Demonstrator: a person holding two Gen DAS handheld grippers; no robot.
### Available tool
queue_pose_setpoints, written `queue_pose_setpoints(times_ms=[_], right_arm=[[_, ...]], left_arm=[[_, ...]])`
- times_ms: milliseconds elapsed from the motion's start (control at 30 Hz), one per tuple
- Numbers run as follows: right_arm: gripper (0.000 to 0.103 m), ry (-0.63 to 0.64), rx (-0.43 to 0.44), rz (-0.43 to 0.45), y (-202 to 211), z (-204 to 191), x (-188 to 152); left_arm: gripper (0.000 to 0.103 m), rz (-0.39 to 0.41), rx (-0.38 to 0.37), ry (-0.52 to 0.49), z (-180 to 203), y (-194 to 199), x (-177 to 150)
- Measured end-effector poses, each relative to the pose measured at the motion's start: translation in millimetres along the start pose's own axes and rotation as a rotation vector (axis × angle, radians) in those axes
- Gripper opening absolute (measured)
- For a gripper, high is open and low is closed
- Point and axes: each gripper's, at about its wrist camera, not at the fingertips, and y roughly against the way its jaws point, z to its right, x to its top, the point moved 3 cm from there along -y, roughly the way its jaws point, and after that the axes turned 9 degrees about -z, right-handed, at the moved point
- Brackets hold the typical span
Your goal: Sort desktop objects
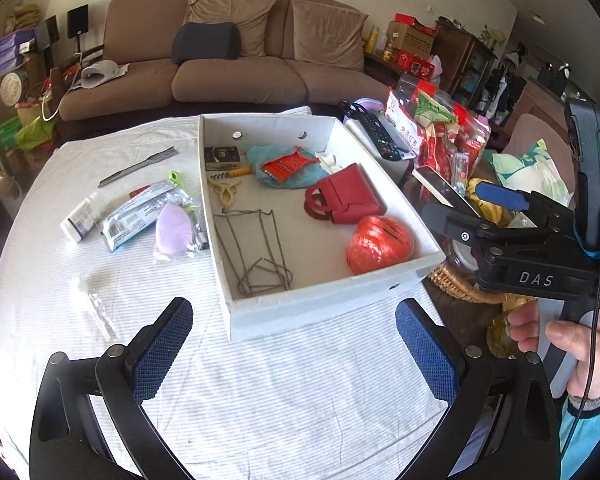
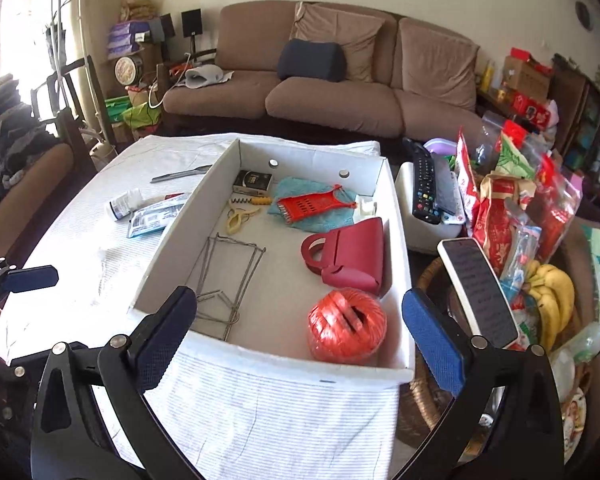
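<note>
Box [image 1: 260, 320] on the striped counter [image 1: 280, 400] holds one red purse [image 1: 350, 196], one orange twine ball [image 1: 380, 244], one wire rack [image 1: 252, 252] and one red grater [image 1: 286, 166]. Outside lie one bottle [image 1: 80, 220] and one purple sponge [image 1: 174, 230]. Both tools, left [image 1: 294, 354] and right [image 2: 300, 340], gape released, empty.
</note>
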Motion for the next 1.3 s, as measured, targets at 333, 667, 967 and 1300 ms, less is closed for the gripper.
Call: queue_pose_setpoints(times_ms=[333, 667, 967, 1300], right_arm=[[0.103, -0.033, 0.02, 0.025, 26.0, -32.9, -65.7], [0.103, -0.06, 0.038, 0.005, 8.1, -60.0, -113.3], [0.103, -0.038, 0.074, -0.033, -26.1, -97.3, -127.1], [0.103, -0.009, 0.127, -0.054, -58.7, -150.1, -113.9]], left_arm=[[0.103, 0.029, 0.043, 0.018, -15.1, 17.3, -66.9], [0.103, 0.016, 0.111, 0.063, -48.7, 2.2, -108.5], [0.103, -0.004, 0.147, 0.086, -87.2, -17.1, -122.8], [0.103, 0.031, 0.136, 0.137, -146.2, -20.1, -117.7]])
